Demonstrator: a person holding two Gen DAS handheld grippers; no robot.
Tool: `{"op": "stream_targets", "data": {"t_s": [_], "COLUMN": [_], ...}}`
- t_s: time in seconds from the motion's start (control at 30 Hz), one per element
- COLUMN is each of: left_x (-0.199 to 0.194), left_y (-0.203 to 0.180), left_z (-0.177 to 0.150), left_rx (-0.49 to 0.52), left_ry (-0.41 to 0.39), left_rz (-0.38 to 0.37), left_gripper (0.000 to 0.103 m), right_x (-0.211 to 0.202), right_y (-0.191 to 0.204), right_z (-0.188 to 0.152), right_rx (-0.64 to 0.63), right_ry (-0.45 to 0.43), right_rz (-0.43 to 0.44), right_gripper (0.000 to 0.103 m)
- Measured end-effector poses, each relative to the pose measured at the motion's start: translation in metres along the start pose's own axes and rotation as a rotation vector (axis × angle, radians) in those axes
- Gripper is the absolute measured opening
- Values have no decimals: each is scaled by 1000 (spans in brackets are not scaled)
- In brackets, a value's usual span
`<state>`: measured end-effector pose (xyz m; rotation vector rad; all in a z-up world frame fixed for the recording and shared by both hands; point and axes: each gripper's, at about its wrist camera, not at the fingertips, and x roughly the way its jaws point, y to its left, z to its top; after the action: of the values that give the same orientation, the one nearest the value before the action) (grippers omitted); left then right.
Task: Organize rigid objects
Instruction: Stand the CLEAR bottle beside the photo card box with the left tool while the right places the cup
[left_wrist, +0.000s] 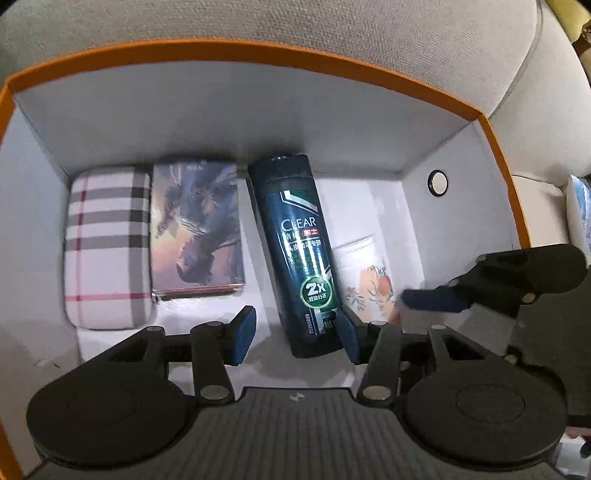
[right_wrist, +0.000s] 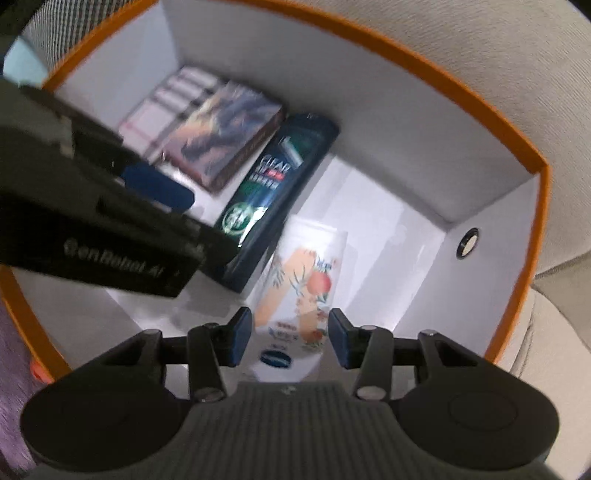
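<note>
Both grippers, left (left_wrist: 297, 330) & right (right_wrist: 290, 341), spread; bottle (left_wrist: 295, 251) between left pads, box (left_wrist: 258, 55) right side free.

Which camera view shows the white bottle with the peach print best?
The right wrist view. There the white bottle lies lengthwise between the right gripper fingers, print and lower label visible. In the left wrist view, the shampoo bottle and gripper parts hide much of it.

The dark green bottle (left_wrist: 299, 254) reads "CLEAR" and "2X".
</note>
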<state>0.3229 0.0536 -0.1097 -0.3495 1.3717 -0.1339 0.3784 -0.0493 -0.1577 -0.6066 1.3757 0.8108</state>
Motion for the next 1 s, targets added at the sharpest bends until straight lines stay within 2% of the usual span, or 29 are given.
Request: {"op": "stream_targets", "data": {"t_s": [0.03, 0.13, 0.17, 0.2, 0.33, 0.47, 0.57, 0.83, 1.0], "left_x": [6, 13, 14, 15, 20, 12, 7, 3, -12], "left_y": [-4, -11, -10, -8, -5, 4, 9, 15, 25], "left_z": [1, 1, 1, 2, 4, 3, 3, 5, 3], "left_rx": [-1, -7, -13, -14, -39, -43, -58, -84, -109], "left_ry": [7, 14, 8, 4, -13, -19, -25, -79, -110], "left_rz": [-1, -6, -4, -2, 1, 21, -2, -20, -54], "left_gripper": [58, 57, 50, 48, 46, 44, 42, 42, 47], "right_x": [2, 3, 3, 3, 4, 2, -4, -11, -15], "right_y": [-2, -9, -11, -13, -23, -26, -29, -38, -43], "right_z": [1, 4, 4, 5, 11, 11, 9, 8, 4], "right_rx": [7, 46, 49, 53, 78, 85, 112, 105, 159], "right_ry": [8, 3, -7, -16, -34, -44, -56, -95, -118], "right_rz": [13, 51, 56, 60, 80, 79, 71, 58, 25], "right_gripper": [42, 41, 39, 38, 34, 33, 32, 30, 25]}}
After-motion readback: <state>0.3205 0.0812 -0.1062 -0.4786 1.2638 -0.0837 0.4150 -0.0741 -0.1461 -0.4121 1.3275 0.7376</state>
